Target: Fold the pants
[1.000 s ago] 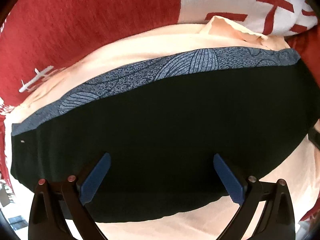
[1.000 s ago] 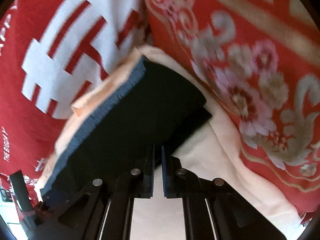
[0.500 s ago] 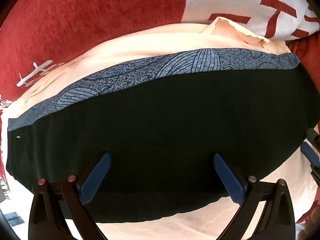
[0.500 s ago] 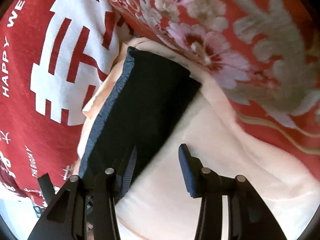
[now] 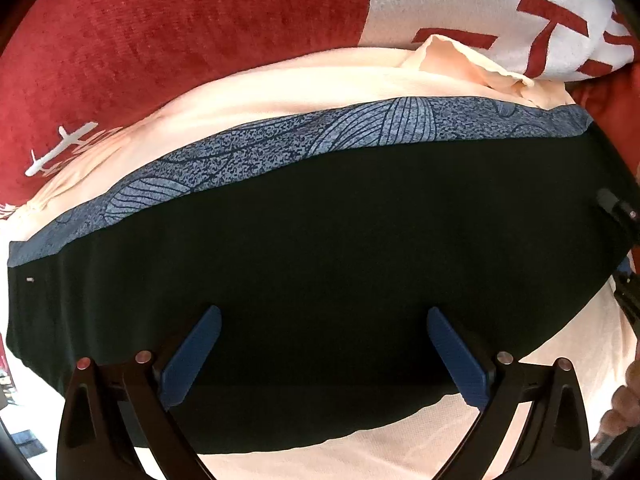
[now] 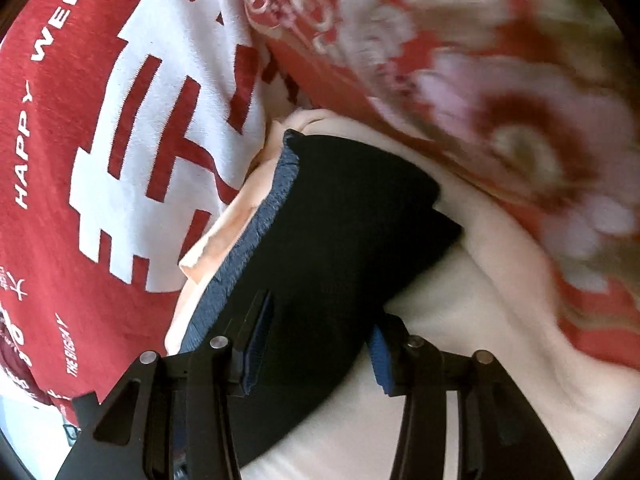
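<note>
The black pants (image 5: 320,264) lie folded flat on a cream cloth (image 5: 280,84), with a blue patterned waistband (image 5: 304,148) along the far edge. My left gripper (image 5: 320,356) is open and empty, its blue pads wide apart over the near part of the pants. In the right wrist view the pants (image 6: 340,216) show as a narrow folded stack, the waistband (image 6: 256,232) on the left side. My right gripper (image 6: 316,348) is open and empty over the near end of the stack. Its black frame (image 5: 620,216) shows at the right edge of the left wrist view.
A red blanket with white characters (image 6: 120,140) lies beyond and left of the cream cloth (image 6: 460,320). A red floral quilt (image 6: 500,100) lies to the right. The red blanket (image 5: 180,32) fills the back of the left wrist view.
My right gripper was shut at the pants' edge a second ago; it has opened wide and let go, and the view has shifted. My left gripper stays open and nearly still.
</note>
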The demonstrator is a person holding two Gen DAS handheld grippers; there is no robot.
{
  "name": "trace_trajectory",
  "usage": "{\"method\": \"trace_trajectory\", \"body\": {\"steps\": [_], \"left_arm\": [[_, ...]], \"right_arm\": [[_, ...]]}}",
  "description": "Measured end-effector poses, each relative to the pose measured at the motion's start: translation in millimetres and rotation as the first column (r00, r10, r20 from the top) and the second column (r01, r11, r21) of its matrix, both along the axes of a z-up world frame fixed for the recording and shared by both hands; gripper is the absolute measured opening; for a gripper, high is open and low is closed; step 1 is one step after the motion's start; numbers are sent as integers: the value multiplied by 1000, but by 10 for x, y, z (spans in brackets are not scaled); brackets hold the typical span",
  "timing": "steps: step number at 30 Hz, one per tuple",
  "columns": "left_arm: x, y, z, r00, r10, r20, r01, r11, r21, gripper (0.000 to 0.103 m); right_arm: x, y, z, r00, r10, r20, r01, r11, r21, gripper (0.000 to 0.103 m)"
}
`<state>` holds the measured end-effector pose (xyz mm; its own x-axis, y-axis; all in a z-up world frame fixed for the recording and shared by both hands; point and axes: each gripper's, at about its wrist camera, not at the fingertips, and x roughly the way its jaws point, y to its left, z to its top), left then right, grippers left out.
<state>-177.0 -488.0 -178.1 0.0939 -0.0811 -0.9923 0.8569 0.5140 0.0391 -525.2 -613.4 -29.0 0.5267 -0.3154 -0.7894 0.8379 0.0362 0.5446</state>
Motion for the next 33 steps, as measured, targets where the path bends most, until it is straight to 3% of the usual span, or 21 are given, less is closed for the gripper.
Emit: {"method": "trace_trajectory", "body": {"steps": [1, 2, 3, 6, 9, 13, 16, 21, 25, 29, 33], "left_arm": [[9, -12, 36, 1000, -3, 10, 3, 1000, 2, 103], [11, -18, 80, 1000, -3, 24, 3, 1000, -7, 100], [9, -23, 144, 999, -3, 44, 4, 1000, -26, 91], [-36, -82, 305, 998, -35, 50, 39, 995, -92, 90], [-162, -179, 283, 997, -76, 35, 79, 991, -111, 90], [-343, -228, -7, 993, -101, -56, 94, 990, -106, 90], [-374, -191, -29, 991, -130, -25, 125, 980, -153, 91], [-231, -160, 4, 989, -118, -95, 102, 982, -162, 92], [-43, 6, 140, 986, -57, -158, 28, 983, -183, 92], [267, 368, 335, 992, -18, -129, -8, 979, -202, 92], [717, 796, 416, 995, 48, -92, -64, 982, -177, 92]], "right_arm": [[23, -40, -12, 1000, -2, 0, 2, 1000, 20, 48], [32, -59, -12, 1000, -9, -8, 9, 999, 39, 40], [32, -77, -9, 1000, -15, -19, 16, 998, 60, 21], [28, -88, 45, 1000, 1, -21, 1, 996, 94, 15], [80, -57, 251, 999, 48, 3, -48, 997, 57, 14], [215, 38, 521, 993, 121, -4, -121, 993, -6, 14], [329, 95, 634, 985, 169, -31, -170, 985, -35, 14], [600, 206, 765, 959, 260, -113, -271, 959, -89, 14], [755, 301, 893, 940, 297, -166, -319, 939, -127, 14], [970, 477, 1095, 909, 347, -231, -390, 903, -177, 14], [1319, 790, 1213, 851, 413, -324, -492, 843, -218, 14]]}}
